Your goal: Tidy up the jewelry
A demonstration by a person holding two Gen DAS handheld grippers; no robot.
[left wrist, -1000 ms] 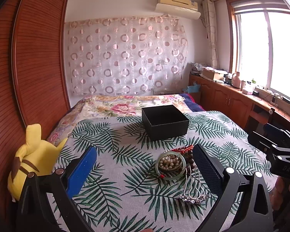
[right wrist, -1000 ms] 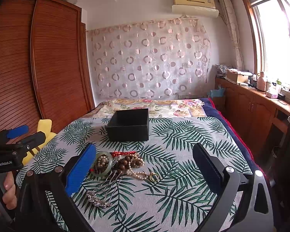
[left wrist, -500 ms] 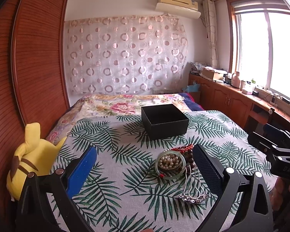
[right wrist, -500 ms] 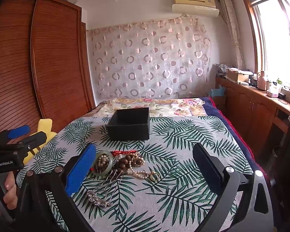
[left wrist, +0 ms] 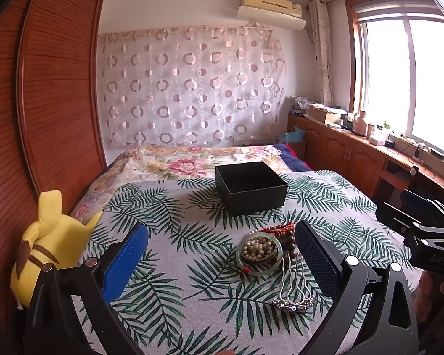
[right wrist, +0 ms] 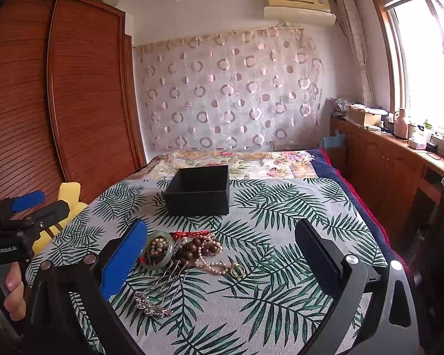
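We hold the left gripper (left wrist: pixel 222 254) and right gripper (right wrist: pixel 222 251) spread wide and empty above the bed, ready to pick. The jewelry pile (right wrist: pixel 189 251) lies heaped just before the open black box (right wrist: pixel 198 190), likely its destination.

**Surroundings: non-task items on record**

You have a palm-leaf bedspread (left wrist: pixel 168 269) covering the bed, with a floral quilt (left wrist: pixel 177 164) at twelve o'clock beyond it. A yellow plush toy (left wrist: pixel 44 254) lies at nine o'clock against the wooden wardrobe (left wrist: pixel 53 94). A circle-patterned curtain (right wrist: pixel 231 88) hangs on the far wall, with an air conditioner (right wrist: pixel 299 7) above at one o'clock. The window (left wrist: pixel 411 77) and wooden counter (right wrist: pixel 399 159) stand at three o'clock.
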